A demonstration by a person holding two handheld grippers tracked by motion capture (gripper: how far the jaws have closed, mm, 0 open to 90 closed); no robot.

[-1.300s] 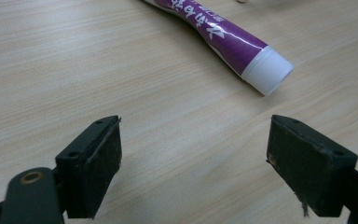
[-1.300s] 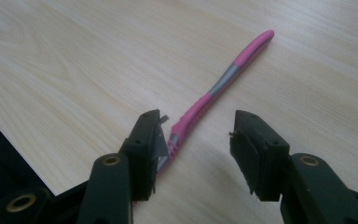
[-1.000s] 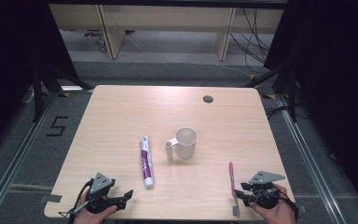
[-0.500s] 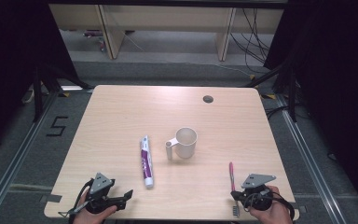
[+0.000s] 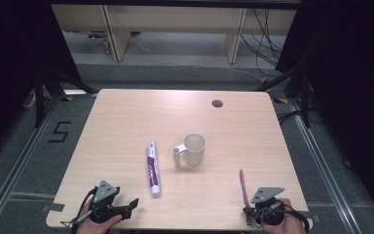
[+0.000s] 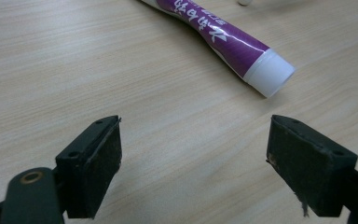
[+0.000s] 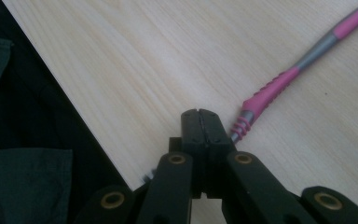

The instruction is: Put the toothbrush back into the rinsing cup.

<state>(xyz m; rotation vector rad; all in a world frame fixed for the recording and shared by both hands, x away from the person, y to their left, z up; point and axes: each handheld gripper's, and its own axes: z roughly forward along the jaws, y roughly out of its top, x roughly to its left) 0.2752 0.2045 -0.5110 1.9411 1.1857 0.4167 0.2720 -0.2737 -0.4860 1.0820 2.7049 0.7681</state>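
Note:
A purple and white toothpaste tube [image 5: 153, 168] [image 6: 223, 42] lies left of centre on the wooden table [image 5: 126, 122], its white cap toward the front. A white mug [image 5: 194, 149] stands upright beside it, handle to the left. A pink and grey toothbrush [image 5: 243, 186] [image 7: 289, 79] lies at the front right. My left gripper [image 5: 129, 207] [image 6: 193, 163] rests open at the front left, nothing between its jaws, the tube's cap just beyond them. My right gripper [image 5: 251, 215] [image 7: 200, 114] is shut on nothing, its tips just beside the toothbrush's near end.
A round cable hole [image 5: 217, 103] sits near the table's far edge. Shelving legs and cables stand on the floor beyond. The table's front edge [image 7: 74, 102] runs close beside my right gripper, with dark clothing below it.
My right gripper has drawn back a little toward the front edge beside the toothbrush's near end, and its jaws have closed. The left gripper, tube, mug and toothbrush have stayed put.

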